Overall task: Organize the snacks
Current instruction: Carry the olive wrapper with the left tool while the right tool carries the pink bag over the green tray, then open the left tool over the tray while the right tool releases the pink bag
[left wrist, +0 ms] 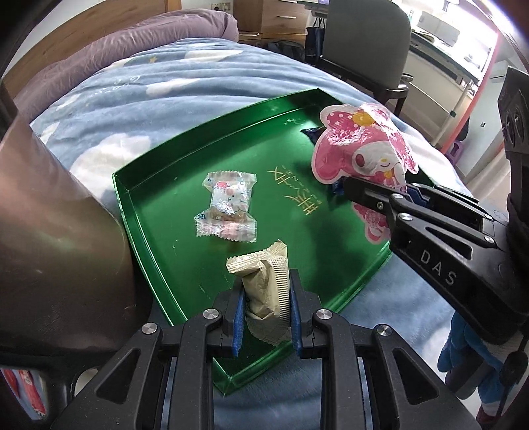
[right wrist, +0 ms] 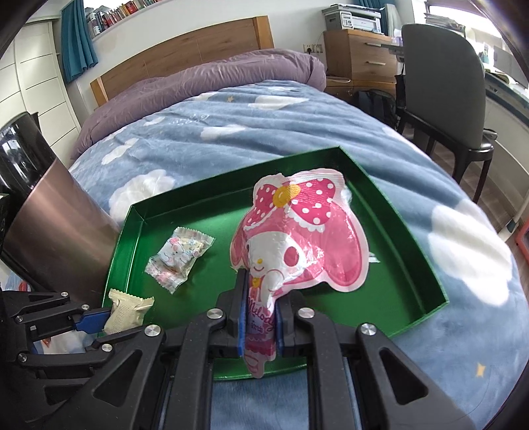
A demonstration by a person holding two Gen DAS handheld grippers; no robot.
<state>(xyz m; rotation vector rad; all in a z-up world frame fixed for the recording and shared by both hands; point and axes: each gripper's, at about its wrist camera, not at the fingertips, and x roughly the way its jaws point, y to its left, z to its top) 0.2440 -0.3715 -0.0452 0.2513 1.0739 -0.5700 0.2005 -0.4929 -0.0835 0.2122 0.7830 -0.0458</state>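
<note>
Blue fleece blanket (right wrist: 264, 132) with white clouds and small yellow stars, spread across a bed. Purple duvet (right wrist: 211, 79) bunched at the far end, against a wooden headboard (right wrist: 185, 49). At the left edge, a tall brown metallic cylinder (right wrist: 62, 231), just beside the blanket. On the right, a dark grey chair (right wrist: 443, 86) with black legs. Behind it, a wooden drawer unit (right wrist: 360, 56) with a white printer (right wrist: 353, 18) on top. Upper left, teal curtains (right wrist: 77, 36) beside a shelf of books (right wrist: 129, 8). White cabinet fronts (right wrist: 36, 82) along the left wall.
</note>
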